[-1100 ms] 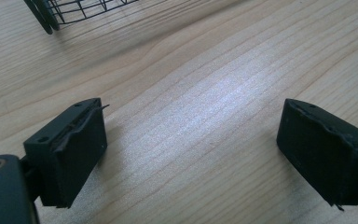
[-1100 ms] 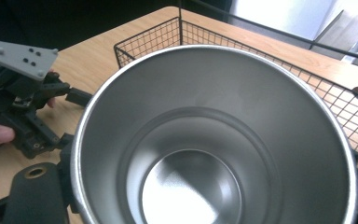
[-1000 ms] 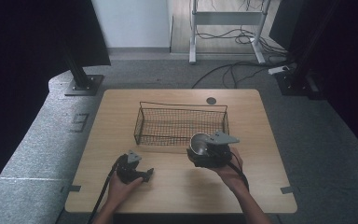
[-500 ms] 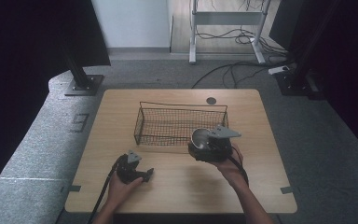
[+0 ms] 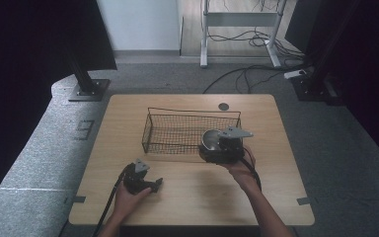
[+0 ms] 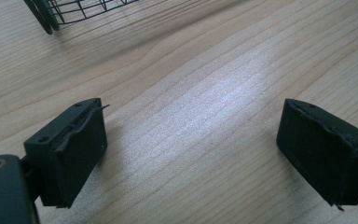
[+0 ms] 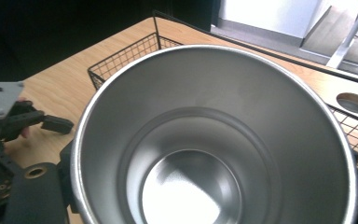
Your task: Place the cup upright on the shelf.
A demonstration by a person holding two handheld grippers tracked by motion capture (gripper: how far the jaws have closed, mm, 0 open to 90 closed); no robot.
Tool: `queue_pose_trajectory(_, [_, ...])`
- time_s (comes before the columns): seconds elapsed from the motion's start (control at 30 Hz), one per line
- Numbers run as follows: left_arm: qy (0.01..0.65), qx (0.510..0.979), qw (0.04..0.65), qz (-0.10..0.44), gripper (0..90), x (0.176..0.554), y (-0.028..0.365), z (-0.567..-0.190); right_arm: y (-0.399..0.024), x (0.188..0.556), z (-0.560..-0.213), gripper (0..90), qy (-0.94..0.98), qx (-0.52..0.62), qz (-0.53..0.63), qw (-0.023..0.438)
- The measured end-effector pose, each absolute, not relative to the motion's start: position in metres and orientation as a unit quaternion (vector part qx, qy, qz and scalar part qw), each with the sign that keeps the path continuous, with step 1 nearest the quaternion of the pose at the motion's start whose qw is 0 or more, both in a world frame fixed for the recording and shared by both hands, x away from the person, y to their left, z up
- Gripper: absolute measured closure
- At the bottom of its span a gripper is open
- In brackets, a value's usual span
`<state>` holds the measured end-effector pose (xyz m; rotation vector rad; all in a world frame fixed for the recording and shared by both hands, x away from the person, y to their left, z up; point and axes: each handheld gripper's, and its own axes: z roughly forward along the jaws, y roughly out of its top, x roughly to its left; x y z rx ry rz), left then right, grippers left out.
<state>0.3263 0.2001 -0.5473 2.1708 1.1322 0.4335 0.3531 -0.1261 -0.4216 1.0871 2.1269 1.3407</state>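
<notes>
The left gripper point(image 5: 150, 184) rests near the table's point(image 5: 276, 197) front edge, jaws spread wide with nothing between them. At the black wire basket's point(image 5: 177, 133) front right corner, the right gripper point(image 5: 216, 144) clamps a smooth, round, empty steel cup point(image 7: 205, 154) upright. Judged progress: the cup is picked up and at the basket; placing it inside and releasing remain.

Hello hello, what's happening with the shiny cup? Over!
Right gripper shut on steel cup, at wire basket. Left gripper open, empty. Nothing blocking.
</notes>
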Motion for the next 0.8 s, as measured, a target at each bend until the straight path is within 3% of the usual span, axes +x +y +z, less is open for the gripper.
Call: queue_pose_trajectory(0.8, [0.431,0.827,0.322,0.165,8.2,0.326,0.200,-0.547,-0.128,0.383,-0.423,18.1,0.757,0.412,0.466,0.199])
